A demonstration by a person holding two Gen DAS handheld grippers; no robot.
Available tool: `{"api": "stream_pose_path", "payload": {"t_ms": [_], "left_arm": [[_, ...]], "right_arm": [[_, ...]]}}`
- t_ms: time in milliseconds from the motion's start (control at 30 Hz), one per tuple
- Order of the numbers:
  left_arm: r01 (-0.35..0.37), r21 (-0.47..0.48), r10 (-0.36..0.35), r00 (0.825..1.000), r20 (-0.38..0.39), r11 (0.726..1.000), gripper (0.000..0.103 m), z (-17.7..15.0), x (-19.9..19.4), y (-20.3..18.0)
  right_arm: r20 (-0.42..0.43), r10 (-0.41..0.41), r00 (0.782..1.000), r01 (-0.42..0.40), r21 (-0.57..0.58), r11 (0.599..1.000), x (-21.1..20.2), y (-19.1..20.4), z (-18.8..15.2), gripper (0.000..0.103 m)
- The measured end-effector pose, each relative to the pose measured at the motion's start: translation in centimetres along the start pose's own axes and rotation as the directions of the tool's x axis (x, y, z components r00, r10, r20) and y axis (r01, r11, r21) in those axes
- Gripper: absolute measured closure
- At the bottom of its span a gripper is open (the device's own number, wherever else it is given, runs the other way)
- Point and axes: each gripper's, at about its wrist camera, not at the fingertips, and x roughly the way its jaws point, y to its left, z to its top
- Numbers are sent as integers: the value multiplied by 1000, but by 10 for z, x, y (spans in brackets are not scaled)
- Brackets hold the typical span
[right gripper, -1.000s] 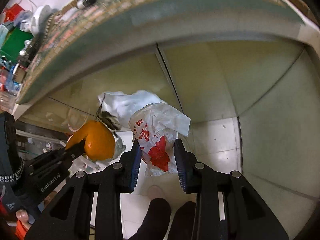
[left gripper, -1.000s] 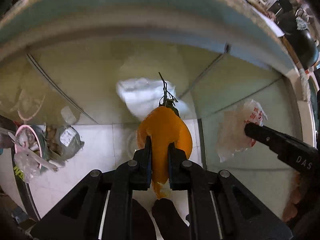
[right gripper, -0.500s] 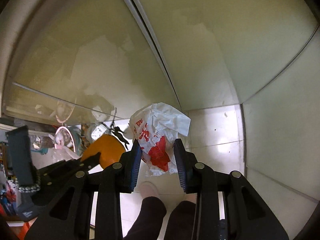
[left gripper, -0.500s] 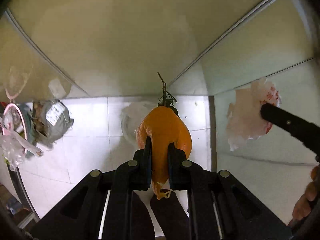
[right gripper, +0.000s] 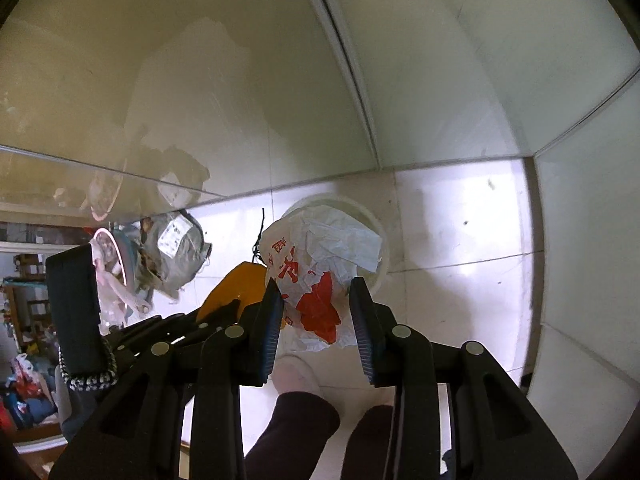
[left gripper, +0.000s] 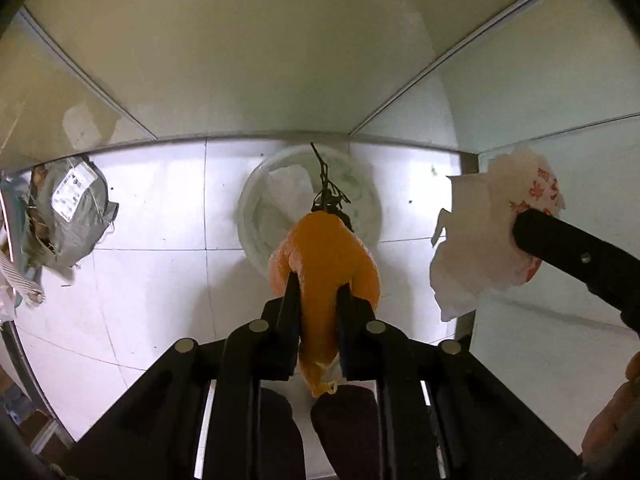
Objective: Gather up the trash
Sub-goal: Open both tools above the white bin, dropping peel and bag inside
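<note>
My left gripper (left gripper: 316, 300) is shut on an orange peel (left gripper: 324, 256) with a dark stem, held in the air above a round white trash bin (left gripper: 256, 208) on the tiled floor. My right gripper (right gripper: 316, 304) is shut on a crumpled white wrapper with red print (right gripper: 316, 272), held over the same bin (right gripper: 378, 232). The wrapper also shows in the left wrist view (left gripper: 480, 240), to the right of the peel. The peel shows in the right wrist view (right gripper: 236, 288), left of the wrapper. The bin holds white paper.
A grey bundled bag with a label (left gripper: 68, 216) lies on the floor to the left, next to a pink-rimmed container (right gripper: 108, 256). Pale cabinet walls (left gripper: 260, 60) rise behind the bin. My feet (left gripper: 344, 428) stand below the grippers.
Both grippers have moved down and forward past the table edge. The white bin has come into plain view beneath the peel and the wrapper. Both grips are unchanged.
</note>
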Motion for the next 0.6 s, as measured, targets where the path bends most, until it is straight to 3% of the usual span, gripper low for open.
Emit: {"api": "stream_pose_path", "payload": {"t_ms": [67,233,400,600], "left_arm": [[-1,-3,1,1000,-14,1000,84,-1,6,3],[9,-20,-9,1000,14,1000,61,-6,-3,8],[-16,-8,16,998,61,1000,59,-7,-33,8],[-25,-10,26,994,104,1000,59,-15,-94,7]], "right_arm": [[-18,5,1000,-5,-7,1000,11,1,2,69],[-59,18,998,-18,4,1000,24,-1,6,65],[-46,-4,999,4,-14,1000,15,5,5,55],[-27,-15,1000,14,-41,999,-23,19,4,55]]}}
